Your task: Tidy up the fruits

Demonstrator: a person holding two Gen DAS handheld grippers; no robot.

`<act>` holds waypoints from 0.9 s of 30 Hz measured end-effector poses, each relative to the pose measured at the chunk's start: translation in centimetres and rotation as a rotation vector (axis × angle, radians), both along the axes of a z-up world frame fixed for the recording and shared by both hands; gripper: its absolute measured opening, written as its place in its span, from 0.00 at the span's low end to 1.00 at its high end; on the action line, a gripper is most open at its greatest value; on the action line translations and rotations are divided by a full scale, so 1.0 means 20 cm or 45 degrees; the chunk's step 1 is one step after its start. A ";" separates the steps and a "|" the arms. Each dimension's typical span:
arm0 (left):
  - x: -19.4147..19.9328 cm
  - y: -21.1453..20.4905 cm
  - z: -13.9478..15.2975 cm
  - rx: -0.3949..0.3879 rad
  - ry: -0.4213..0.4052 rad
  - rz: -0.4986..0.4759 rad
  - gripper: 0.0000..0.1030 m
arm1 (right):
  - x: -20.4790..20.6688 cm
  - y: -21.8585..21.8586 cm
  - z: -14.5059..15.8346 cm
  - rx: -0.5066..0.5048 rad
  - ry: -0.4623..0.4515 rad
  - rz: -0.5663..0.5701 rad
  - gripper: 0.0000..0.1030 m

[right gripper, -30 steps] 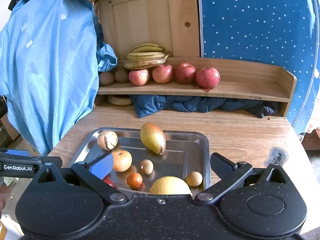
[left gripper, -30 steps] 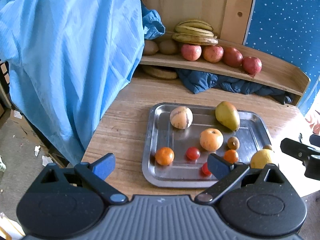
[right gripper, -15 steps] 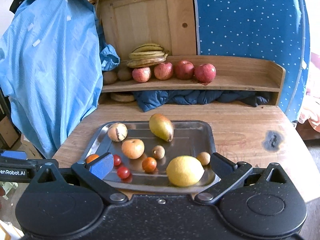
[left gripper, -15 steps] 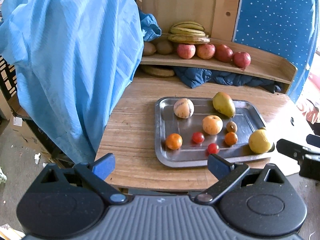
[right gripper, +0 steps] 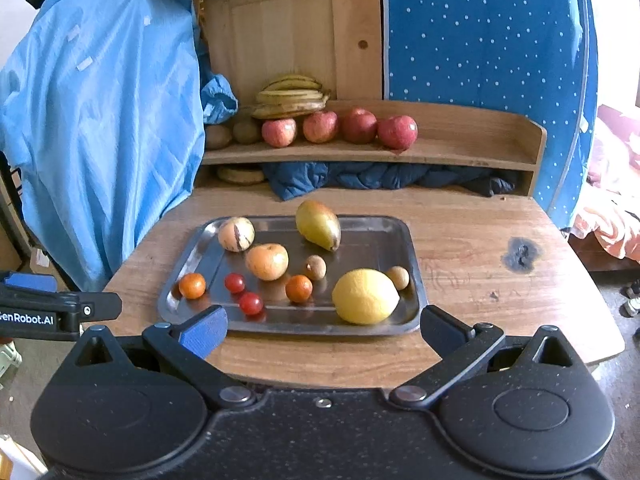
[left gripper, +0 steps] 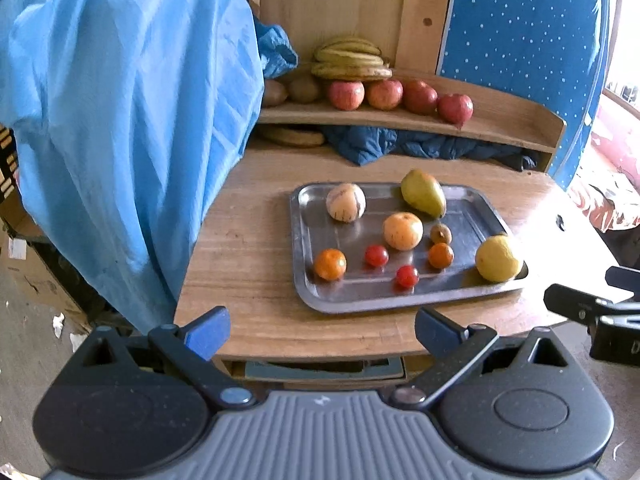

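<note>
The right wrist view is showing a small tan fruit (right gripper: pixel 397 277) at 3 o'clock of the lemon (right gripper: pixel 365 297); the left wrist view is hiding it behind the lemon (left gripper: pixel 499 258). The right view is also showing a dark burn mark (right gripper: pixel 521 253) on the table (right gripper: pixel 480 240).

The only readable writing is appearing in the right view: "enRobot.AI", cut off by the frame edge at 9 o'clock, on the body of the left gripper (left gripper: pixel 322 332).

The left gripper is hovering off the table's near edge with its jaws spread wide, gripping nothing. The right gripper (right gripper: pixel 324 330) is hovering over the near table edge, jaws equally wide, touching nothing.

The fruits are lying in the metal tray (right gripper: pixel 404 236), left to right: orange mandarin (right gripper: pixel 192 285), striped melon (right gripper: pixel 236 233), two cherry tomatoes (right gripper: pixel 235 282), persimmon (right gripper: pixel 267 261), pear (right gripper: pixel 318 224), lemon. Bananas (right gripper: pixel 291 96) and apples (right gripper: pixel 339 128) are sitting on the shelf (right gripper: pixel 460 152) at 12 o'clock.
</note>
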State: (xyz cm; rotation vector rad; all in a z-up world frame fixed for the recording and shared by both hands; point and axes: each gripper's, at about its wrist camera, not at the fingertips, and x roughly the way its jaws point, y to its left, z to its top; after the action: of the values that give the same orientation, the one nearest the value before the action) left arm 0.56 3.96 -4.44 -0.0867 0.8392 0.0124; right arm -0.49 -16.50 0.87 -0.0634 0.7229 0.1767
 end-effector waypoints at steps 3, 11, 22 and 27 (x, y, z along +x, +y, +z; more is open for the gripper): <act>-0.01 0.01 -0.01 -0.010 0.017 0.010 0.98 | 0.01 -0.01 -0.01 0.003 0.012 -0.008 0.99; -0.01 0.05 -0.02 -0.019 0.052 0.027 0.98 | 0.02 0.02 -0.03 0.015 0.034 0.000 0.99; -0.01 0.06 -0.03 -0.044 0.061 0.026 0.98 | 0.05 0.06 -0.04 0.001 0.041 0.024 0.99; -0.01 0.05 -0.03 -0.050 0.057 0.026 0.99 | 0.05 0.06 -0.03 -0.009 0.038 0.034 0.99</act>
State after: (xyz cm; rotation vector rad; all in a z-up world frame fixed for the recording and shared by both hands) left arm 0.38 4.92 -5.11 -0.1321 0.8835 0.0168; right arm 0.50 -15.20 0.30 -0.0771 0.7527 0.2013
